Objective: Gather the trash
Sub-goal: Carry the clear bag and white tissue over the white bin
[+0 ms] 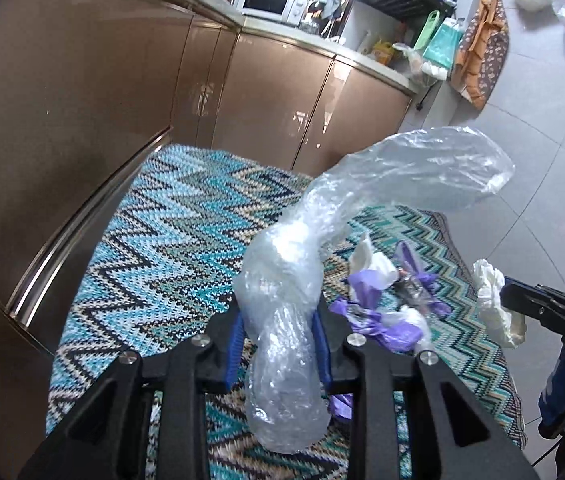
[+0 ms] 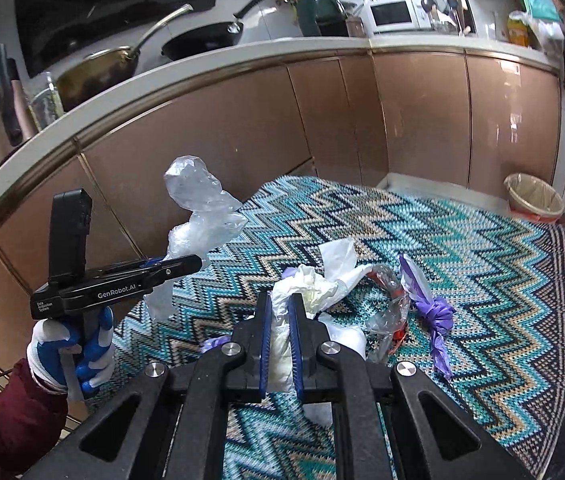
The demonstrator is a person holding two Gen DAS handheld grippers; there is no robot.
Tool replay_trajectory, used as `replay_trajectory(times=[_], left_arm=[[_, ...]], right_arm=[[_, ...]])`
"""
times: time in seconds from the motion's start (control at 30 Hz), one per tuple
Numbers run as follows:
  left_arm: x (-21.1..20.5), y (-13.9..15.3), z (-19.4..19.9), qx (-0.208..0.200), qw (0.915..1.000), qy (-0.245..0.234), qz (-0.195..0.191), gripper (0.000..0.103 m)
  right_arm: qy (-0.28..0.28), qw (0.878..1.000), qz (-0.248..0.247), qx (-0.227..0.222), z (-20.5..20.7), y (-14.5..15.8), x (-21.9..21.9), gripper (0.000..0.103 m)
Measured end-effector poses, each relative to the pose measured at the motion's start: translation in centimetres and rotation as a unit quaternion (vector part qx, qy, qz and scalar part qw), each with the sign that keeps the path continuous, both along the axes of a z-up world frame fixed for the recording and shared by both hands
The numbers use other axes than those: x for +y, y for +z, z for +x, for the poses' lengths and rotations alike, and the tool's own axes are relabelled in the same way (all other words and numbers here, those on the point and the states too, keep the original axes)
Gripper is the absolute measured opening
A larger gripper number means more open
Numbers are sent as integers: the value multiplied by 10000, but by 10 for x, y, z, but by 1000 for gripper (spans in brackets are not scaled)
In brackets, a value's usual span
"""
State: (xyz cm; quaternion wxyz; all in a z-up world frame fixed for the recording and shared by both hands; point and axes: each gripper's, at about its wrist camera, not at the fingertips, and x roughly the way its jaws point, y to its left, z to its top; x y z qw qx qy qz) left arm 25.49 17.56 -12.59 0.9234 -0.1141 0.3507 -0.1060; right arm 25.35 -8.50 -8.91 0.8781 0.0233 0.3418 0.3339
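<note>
A crumpled clear plastic bag (image 1: 282, 320) was clamped in the left hand-held gripper (image 1: 280, 338) and a wad of white tissue (image 2: 302, 292) in the right hand-held gripper (image 2: 280, 332), so both grips were best kept firm toward the lined bin (image 2: 533, 197) far ahead-right.

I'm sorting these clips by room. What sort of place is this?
A home kitchen, most likely. A white microwave sits on the counter, a brass-coloured pan and a black frying pan stand further along it, and glossy brown cabinets run beneath. A zigzag rug covers the floor.
</note>
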Motion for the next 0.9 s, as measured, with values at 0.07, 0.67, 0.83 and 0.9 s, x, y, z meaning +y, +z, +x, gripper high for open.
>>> replay_trajectory(times=[0.07,0.67,0.83,0.9], left_arm=[[-2,8,-8,-78,10000,1,21,28],[-132,85,-46,-562,9930,-950,416,28],[-206,95,-41,-550,9854,-1520,540,28],[-241,96,-36,-502,9810,-1778,584,28]], right_arm=[[-13,9999,38,-94,-8,7,-3,9],[-842,9899,709,-895,-75,55,-119,9],[-1350,9817,815,-1067,-95,58,-178,9],[-1586,9775,849,-1100,-102,58,-203,9]])
